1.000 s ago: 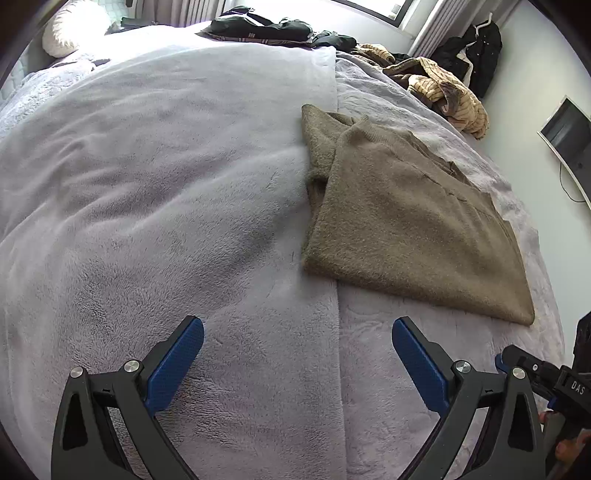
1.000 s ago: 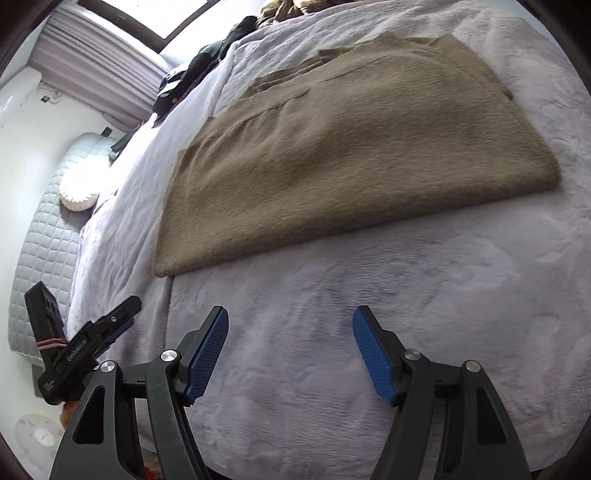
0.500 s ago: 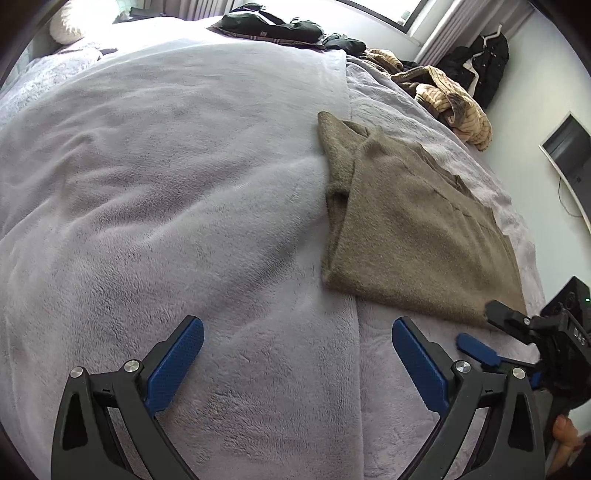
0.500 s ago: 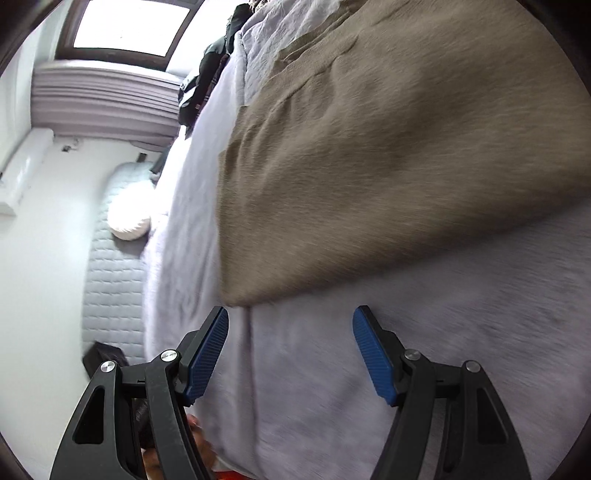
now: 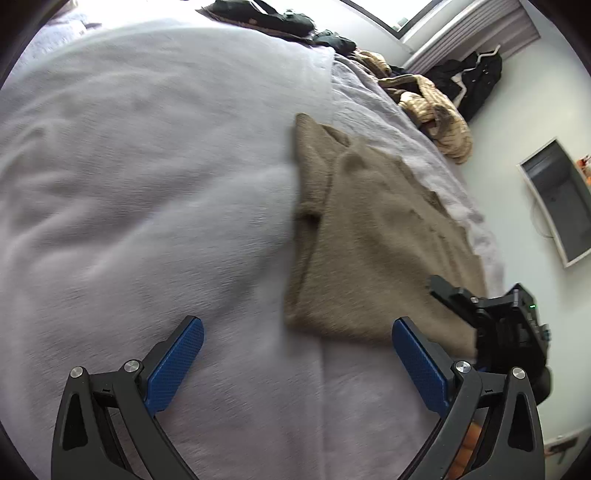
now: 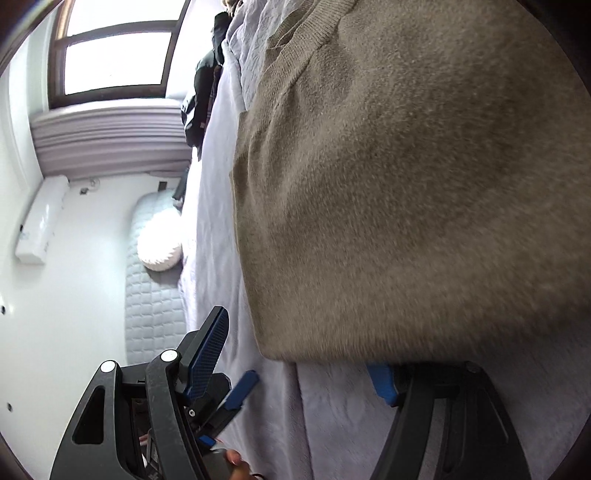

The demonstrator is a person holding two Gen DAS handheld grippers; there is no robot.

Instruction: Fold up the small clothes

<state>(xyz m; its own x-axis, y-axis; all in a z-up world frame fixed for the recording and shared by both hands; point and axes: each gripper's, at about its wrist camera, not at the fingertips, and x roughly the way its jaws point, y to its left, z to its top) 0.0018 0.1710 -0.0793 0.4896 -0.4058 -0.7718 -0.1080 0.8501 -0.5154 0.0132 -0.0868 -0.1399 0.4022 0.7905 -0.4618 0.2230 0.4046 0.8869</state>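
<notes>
No brand, label or writing can be read in either view. The olive-brown sweater (image 5: 373, 236) lies partly folded on the bed (image 5: 147, 184), straddling the seam between the plush lavender blanket and the quilted cover beside it, its near hem just ahead of the left gripper (image 5: 295, 365).

The left gripper hovers over the bed with its blue pads spread wide and nothing between them. In its view the right gripper (image 5: 491, 314) shows as a black body at the sweater's near right corner. From the right wrist camera, the right gripper (image 6: 303, 365) is also spread: one blue pad (image 6: 207, 354) is clear to the left, while the other pad (image 6: 382, 382) is partly hidden under the sweater's hem (image 6: 332, 354) (whether it touches the cloth cannot be told).

Against the frames from half a second ago, the right gripper has moved in to the hem, so the sweater now fills most of its view. In the left view the sweater sits larger and lower, and the right gripper has gone from beside the corner to over it. The sweater itself lies as before. Dark clothes (image 5: 266, 18) and a tan striped garment (image 5: 432, 114) sit at the bed's far end.
</notes>
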